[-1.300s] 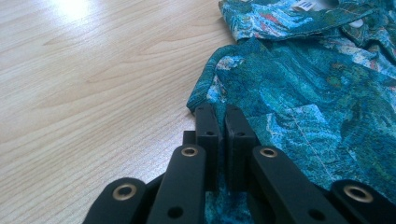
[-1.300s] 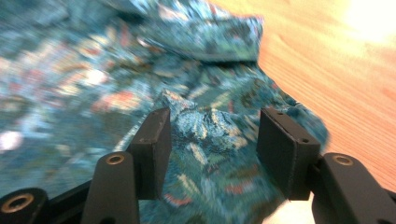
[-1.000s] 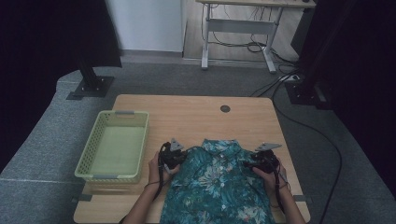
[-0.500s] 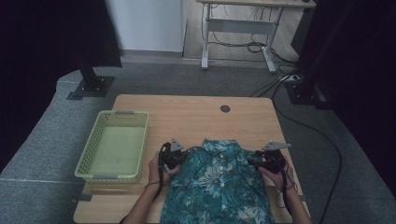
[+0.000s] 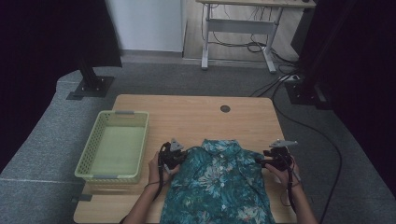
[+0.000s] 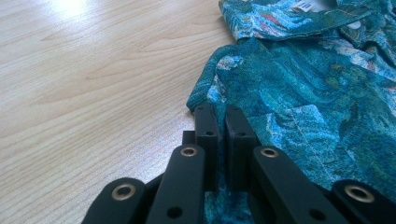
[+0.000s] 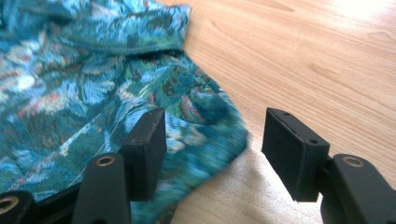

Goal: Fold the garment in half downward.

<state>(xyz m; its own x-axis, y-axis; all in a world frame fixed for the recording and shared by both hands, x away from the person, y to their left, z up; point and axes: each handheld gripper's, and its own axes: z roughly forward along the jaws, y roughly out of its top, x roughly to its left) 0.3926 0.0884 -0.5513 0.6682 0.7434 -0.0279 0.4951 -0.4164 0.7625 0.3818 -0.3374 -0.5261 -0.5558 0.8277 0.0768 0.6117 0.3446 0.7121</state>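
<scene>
A teal floral shirt (image 5: 217, 184) lies flat on the wooden table (image 5: 196, 119), collar toward the far side. My left gripper (image 5: 172, 157) sits at the shirt's left shoulder; in the left gripper view its jaws (image 6: 220, 122) are shut on the shirt (image 6: 317, 88) edge fabric. My right gripper (image 5: 275, 158) is at the right shoulder. In the right gripper view it (image 7: 212, 140) stands open, the shirt (image 7: 93, 70) shoulder edge lying between and under its jaws, one fingertip (image 7: 147, 135) resting over the cloth.
A light green plastic basket (image 5: 114, 147) stands empty at the table's left. A small dark round grommet (image 5: 225, 108) is set in the far tabletop. Beyond the table are grey carpet, a desk frame and cables.
My right gripper has moved slightly outward to the right and has let go of the shirt's shoulder. The left gripper and the shirt have stayed in place.
</scene>
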